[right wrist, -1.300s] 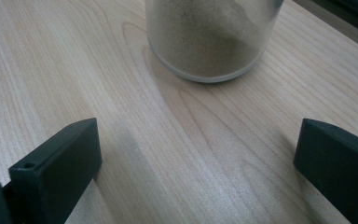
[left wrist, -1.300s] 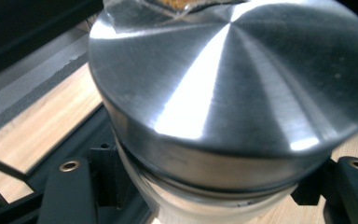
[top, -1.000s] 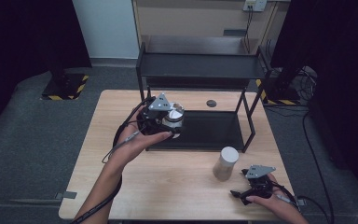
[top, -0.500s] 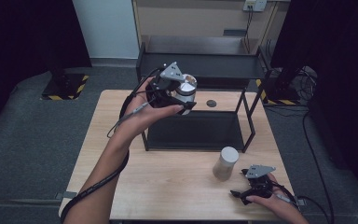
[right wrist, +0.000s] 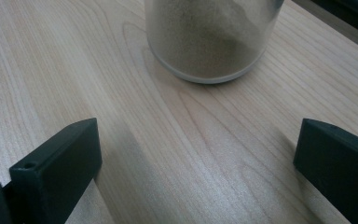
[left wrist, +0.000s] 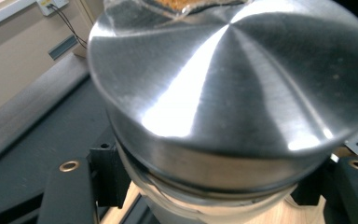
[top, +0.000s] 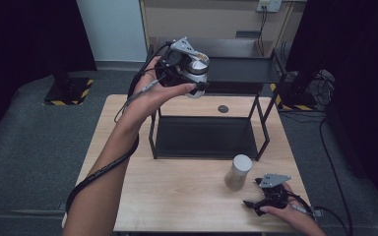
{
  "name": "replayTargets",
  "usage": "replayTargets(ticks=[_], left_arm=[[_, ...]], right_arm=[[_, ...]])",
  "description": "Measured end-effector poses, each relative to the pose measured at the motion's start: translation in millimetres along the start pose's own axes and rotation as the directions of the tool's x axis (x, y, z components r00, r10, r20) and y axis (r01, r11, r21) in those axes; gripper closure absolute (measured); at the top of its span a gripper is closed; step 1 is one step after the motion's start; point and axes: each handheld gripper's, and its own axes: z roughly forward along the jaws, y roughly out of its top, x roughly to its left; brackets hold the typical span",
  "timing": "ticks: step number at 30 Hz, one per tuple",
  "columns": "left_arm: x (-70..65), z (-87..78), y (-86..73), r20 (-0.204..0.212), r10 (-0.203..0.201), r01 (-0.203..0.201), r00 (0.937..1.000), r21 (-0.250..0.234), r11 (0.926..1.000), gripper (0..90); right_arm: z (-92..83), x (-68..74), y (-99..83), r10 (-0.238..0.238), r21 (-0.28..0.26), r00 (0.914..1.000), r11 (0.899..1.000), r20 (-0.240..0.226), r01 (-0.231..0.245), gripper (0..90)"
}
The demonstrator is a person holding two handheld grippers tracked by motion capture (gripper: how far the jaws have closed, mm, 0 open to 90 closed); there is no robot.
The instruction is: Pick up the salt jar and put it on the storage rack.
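Left gripper (top: 197, 78) with its clamped steel-lidded jar (top: 196, 66) now higher, up beside the rack's top shelf (top: 241, 69)

Your worktop (top: 177, 206) is pale wood and rectangular. A black two-tier metal rack (top: 204, 137) stands on its middle and far half; the lower shelf sits just above the wood. A small dark disc (top: 223, 108) lies near the far edge, behind the rack's lower shelf. A steel-lidded jar of tan powder (top: 238, 172) stands upright near the right front corner. Your right tool (top: 258, 202) rests on the wood just beside that jar, at the near edge.
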Motion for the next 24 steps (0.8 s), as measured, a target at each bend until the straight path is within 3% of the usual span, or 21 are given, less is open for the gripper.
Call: replayTargets(ticks=[11, 24], left_arm=[[21.2, 5.5, 16.5, -0.025, -0.011, 0.01, 0.9996, -0.016, 0.9998, 29.7], [43.8, 20.2, 19.1, -0.056, -0.047, 0.046, 0.9973, -0.03, 0.9985, 29.7]], right_arm=[[-0.1, -0.6, -0.1, -0.003, 0.0, 1.0, 1.0, -0.001, 0.003, 1.7], [-0.1, -0.8, -0.1, -0.005, 0.0, 1.0, 1.0, -0.002, 0.005, 1.7]])
